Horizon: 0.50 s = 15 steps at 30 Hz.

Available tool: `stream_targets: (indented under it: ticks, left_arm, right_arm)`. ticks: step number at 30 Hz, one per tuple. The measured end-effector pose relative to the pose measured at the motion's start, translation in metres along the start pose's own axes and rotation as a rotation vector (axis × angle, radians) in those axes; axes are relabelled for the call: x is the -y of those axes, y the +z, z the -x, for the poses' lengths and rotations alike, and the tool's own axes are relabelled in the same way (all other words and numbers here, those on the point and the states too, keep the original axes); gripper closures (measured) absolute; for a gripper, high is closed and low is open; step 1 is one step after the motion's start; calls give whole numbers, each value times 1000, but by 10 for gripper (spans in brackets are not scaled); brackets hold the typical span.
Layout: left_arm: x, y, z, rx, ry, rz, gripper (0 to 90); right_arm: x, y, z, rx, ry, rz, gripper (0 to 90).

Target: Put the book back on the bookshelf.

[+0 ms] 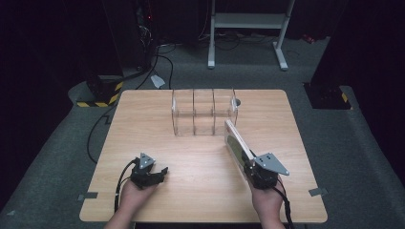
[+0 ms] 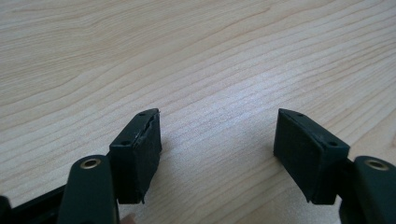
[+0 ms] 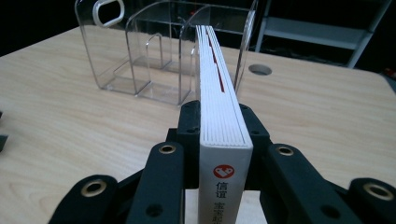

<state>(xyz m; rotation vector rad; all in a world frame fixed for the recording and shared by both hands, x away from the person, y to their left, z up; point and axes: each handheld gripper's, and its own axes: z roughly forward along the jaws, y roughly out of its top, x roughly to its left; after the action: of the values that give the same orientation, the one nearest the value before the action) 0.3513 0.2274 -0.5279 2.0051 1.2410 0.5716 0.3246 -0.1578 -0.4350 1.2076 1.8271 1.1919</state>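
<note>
A thin white book (image 1: 237,143) is clamped at its spine end between the pads of my right gripper (image 1: 251,167), which is shut on it near the table's front right. In the right gripper view the book (image 3: 217,88) stands on edge, its white pages facing up, and points away from the right gripper (image 3: 223,126) toward a clear plastic rack (image 3: 154,51). That rack (image 1: 204,112), with several upright dividers, stands at the far middle of the wooden table (image 1: 143,124). My left gripper (image 1: 160,172) rests at the front left, open. Nothing lies between the left gripper's (image 2: 217,140) jaws, just bare wood.
A round hole (image 1: 237,101) is cut in the tabletop just right of the rack. Beyond the far edge, on the grey floor, stand a white metal frame (image 1: 248,21) and black cables (image 1: 157,62). Bare wood lies between the two grippers.
</note>
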Motion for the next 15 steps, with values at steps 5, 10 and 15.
stream_targets:
  ticks: [5, 10, 15]
  left_arm:
    - [0, 0, 0, 2, 0, 1, 321]
    - [0, 0, 0, 2, 0, 1, 321]
    - [0, 0, 0, 2, 0, 2, 321]
  right_arm:
    - [-15, 14, -4, 26, -1, 14, 756]
    - [-28, 31, -7, 34, -9, 25, 756]
    - [-36, 49, -7, 49, -9, 21, 756]
